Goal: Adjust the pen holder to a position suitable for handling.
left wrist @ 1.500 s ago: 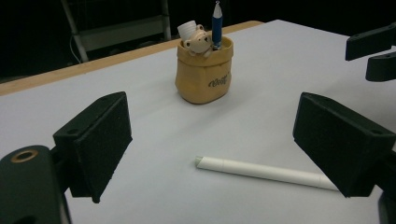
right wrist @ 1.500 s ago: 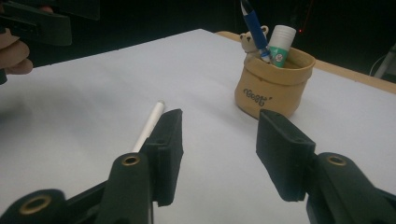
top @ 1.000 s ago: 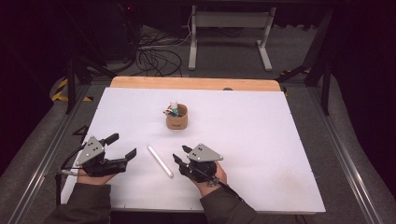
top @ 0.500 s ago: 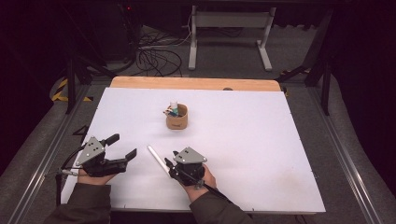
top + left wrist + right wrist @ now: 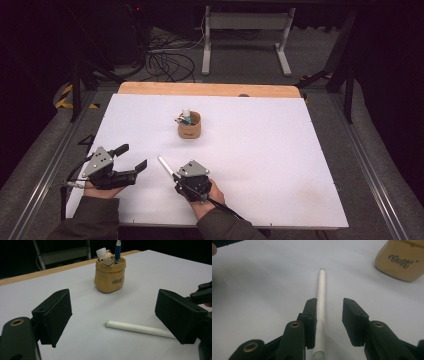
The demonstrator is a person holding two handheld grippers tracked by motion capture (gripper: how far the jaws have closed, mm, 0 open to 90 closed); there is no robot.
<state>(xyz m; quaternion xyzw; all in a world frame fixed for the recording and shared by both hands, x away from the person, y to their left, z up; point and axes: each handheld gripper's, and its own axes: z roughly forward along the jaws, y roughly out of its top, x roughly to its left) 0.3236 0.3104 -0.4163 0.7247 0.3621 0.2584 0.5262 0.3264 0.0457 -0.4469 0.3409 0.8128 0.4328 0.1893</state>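
Note:
A white pen lies flat on the white table, near the front left. My right gripper sits low over the pen's near end. In the right gripper view the pen runs between the jaws of that gripper, close against the left one and apart from the right one. These jaws have just been closing and stand open around the pen. My left gripper rests to the pen's left, wide open and holding nothing, its pads framing the pen. A tan pen cup stands farther back.
The cup holds a blue pen, a bear-shaped figure and a white cap. A wooden strip runs along the table's far edge. Beyond it are floor cables and a metal stand. White surface stretches out to the right.
The right hand moved left and slightly down to the pen, so its jaws now straddle the pen's near end. The left hand and the pen stayed put.

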